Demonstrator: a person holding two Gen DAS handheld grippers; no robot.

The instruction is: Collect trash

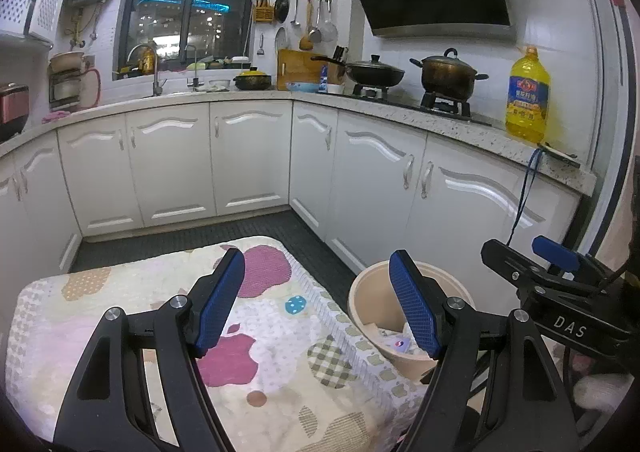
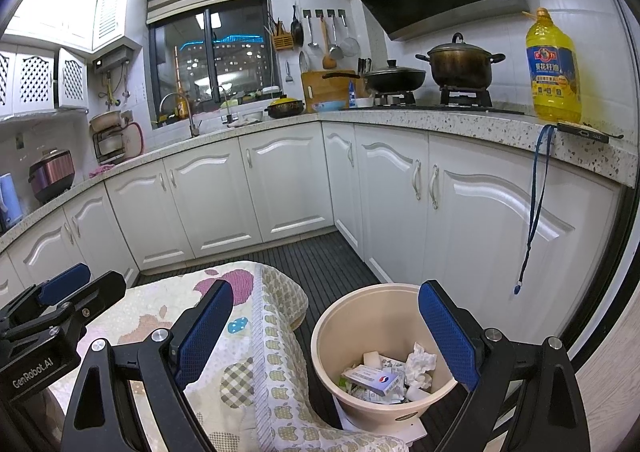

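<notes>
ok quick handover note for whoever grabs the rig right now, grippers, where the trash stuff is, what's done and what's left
Left gripper: open, empty, over the patterned cloth.
Right gripper: open, empty, above the near rim of the beige bin.
Bin stands on the floor beside the cloth-covered surface; it holds a small box, crumpled tissue and paper scraps.
Done: that trash is in the bin.
Left: no loose trash shows on the cloth; check elsewhere.

Read "DAS" in white letters on the black body of the right tool [image 1: 560,258], seen from the left wrist. Read "GenRobot.AI" in white on the black body of the left tool [image 2: 66,280], seen from the right wrist. Made out Chinese characters, too small for a sure reading, on the blue label of the yellow oil bottle [image 2: 554,71] on the tabletop [image 2: 440,121].
</notes>
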